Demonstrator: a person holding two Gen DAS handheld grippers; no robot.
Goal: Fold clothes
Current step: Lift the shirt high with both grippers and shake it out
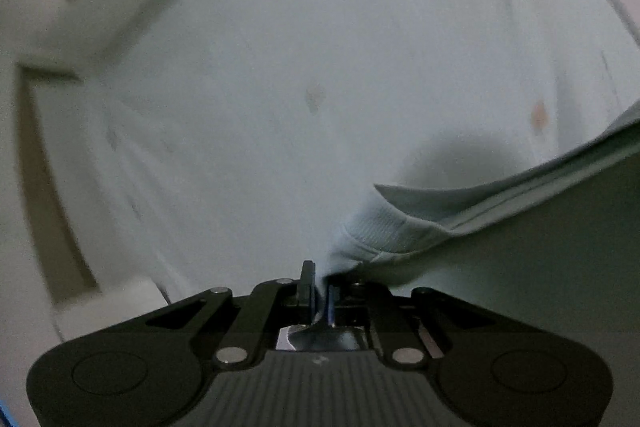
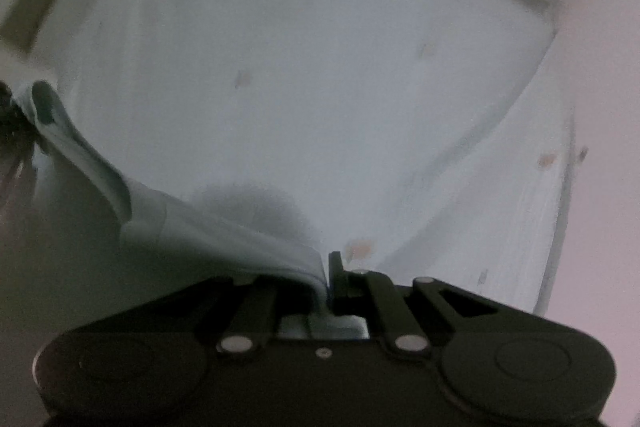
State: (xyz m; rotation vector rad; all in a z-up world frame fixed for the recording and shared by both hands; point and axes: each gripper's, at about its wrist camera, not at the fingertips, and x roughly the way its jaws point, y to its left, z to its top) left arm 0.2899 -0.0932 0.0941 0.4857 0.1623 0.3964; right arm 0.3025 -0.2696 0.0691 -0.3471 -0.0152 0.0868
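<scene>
Garment (image 1: 320, 87) pale blue, small orange prints, spread ahead toward 12 o'clock | left gripper (image 1: 320, 291) jaws pinched ribbed edge | right gripper (image 2: 326, 267) jaws narrow, clamped folded edge | frames blurred

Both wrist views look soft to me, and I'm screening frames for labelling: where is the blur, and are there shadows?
Left wrist view: background smeared by motion, the garment hem near the left gripper sharper, a dark shadow just above it. Right wrist view: blurred and dim throughout, a round shadow on the cloth above the right gripper; fisheye corners black in both.
</scene>
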